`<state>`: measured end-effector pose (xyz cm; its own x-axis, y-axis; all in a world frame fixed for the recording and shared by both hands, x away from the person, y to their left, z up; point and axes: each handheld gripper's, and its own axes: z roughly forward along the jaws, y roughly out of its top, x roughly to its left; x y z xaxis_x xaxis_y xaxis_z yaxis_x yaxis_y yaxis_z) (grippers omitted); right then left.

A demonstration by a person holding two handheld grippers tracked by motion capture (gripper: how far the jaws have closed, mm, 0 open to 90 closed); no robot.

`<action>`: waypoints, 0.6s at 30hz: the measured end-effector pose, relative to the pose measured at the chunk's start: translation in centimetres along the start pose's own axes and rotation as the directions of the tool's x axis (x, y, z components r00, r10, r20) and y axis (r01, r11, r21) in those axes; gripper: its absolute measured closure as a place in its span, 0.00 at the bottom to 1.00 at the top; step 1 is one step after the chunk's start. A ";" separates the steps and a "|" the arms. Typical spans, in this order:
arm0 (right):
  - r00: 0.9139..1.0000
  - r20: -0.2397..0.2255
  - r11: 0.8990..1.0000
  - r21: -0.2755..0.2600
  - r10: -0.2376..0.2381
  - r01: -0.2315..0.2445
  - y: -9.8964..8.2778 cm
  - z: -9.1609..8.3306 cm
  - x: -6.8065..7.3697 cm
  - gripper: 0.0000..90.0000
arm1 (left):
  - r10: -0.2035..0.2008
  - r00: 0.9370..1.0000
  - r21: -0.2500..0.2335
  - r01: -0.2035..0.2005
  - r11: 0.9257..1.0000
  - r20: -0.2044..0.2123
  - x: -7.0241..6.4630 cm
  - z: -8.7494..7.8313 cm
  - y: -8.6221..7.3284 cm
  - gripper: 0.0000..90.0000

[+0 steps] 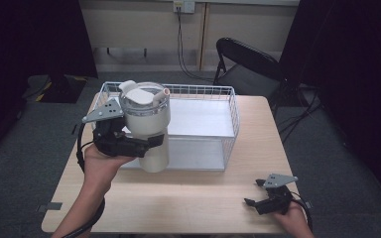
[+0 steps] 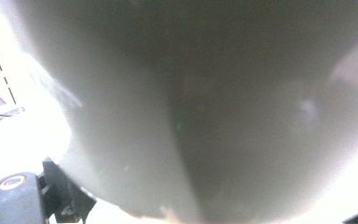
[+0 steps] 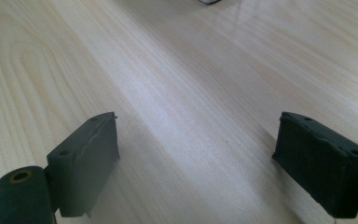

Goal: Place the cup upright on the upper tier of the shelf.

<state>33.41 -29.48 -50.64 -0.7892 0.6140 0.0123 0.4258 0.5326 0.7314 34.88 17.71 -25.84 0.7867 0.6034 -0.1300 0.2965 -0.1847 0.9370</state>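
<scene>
A rectangular light wooden table (image 1: pixel 188 198) with a pale, streaky grain fills the middle of the high view, and in the right gripper view that grain runs in long, smooth lines under the jaws. On its far half sits a white wire basket (image 1: pixel 230 111), an oblong cage of thin gridded rods with a smooth white sheet (image 1: pixel 198 119) lying flat in its bottom; nothing else can be made out inside it. At the basket's near left corner stands a tall cream-coloured tumbler with a clear plastic lid (image 1: pixel 146 124), its body matte and tapering towards the base, the lid glossy with a white flap and a short beige spout on top. The tumbler is upright and appears raised, its base in front of the basket's near wall. The black left gripper (image 1: pixel 151 141) is clamped on the tumbler's body about halfway up, a grey three-cornered plate on its back; in the left gripper view the curved cream wall sits blurred right against the camera. The black right gripper (image 1: pixel 253 193) rests low over the table's near right corner, well apart from the tumbler, its two flat rubbery pads (image 3: pixel 91 154) spread wide with bare wood between them.
</scene>
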 end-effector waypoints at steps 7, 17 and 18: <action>1.000 0.000 1.000 0.000 0.000 0.000 0.0 0.0 0.0 0.14 | -0.008 1.000 -0.007 0.008 1.000 -0.003 0.3 -0.1 1.2 0.11; 1.000 0.001 1.000 -0.002 -0.001 0.001 0.0 0.0 0.0 0.14 | -0.005 1.000 -0.006 0.005 1.000 -0.019 0.8 0.0 2.6 0.11; 1.000 0.001 1.000 -0.002 0.000 0.000 0.0 0.0 0.0 0.14 | -0.005 1.000 -0.006 0.004 1.000 -0.019 0.8 0.0 2.7 0.11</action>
<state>33.42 -29.48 -50.64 -0.7889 0.6144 0.0114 0.4247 0.5317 0.7327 36.36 17.68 -23.39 0.7748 0.6190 -0.1281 0.2970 -0.1776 0.9382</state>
